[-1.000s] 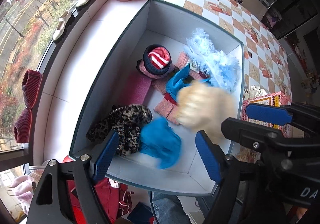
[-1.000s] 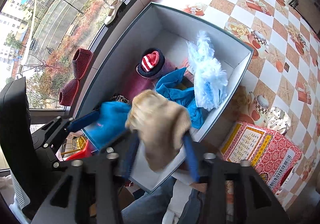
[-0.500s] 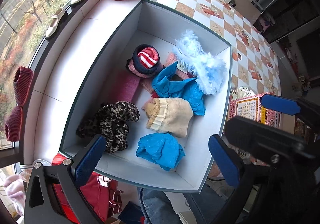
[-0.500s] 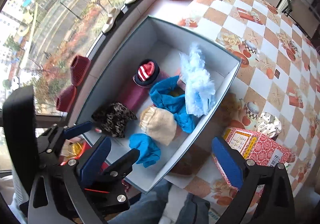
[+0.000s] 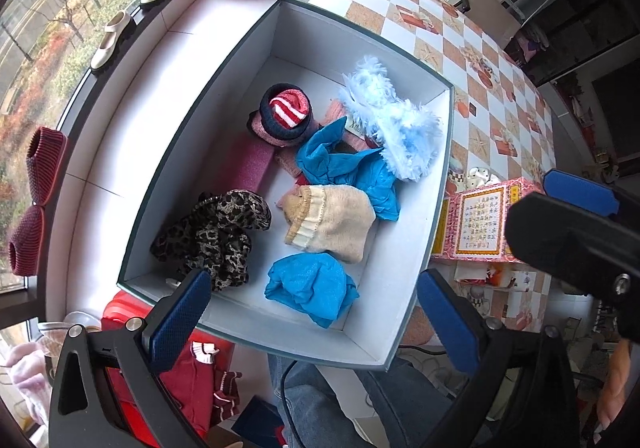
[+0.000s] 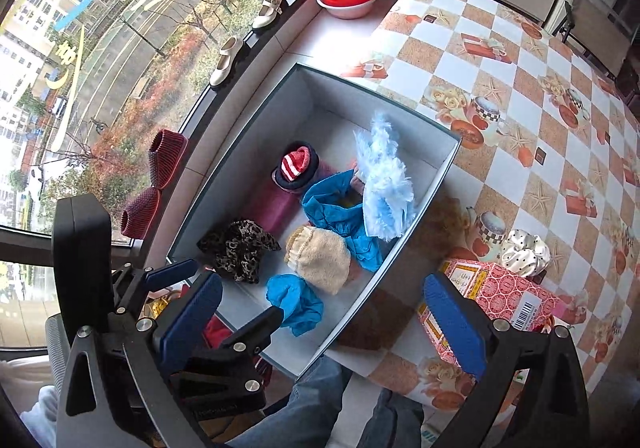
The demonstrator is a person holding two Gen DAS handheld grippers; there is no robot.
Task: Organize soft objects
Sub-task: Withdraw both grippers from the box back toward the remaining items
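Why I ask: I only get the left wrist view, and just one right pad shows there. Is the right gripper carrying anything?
Observer: No. In the right wrist view the right gripper is wide open with nothing between its pads. Its jaws have just been opening, and the beige hat lies in the box.
Operator: Anything soft still on the table that the pink carton blocks for me?
Observer: Yes. A white polka-dot scrunchie lies in full view on the tablecloth, just past the pink carton.
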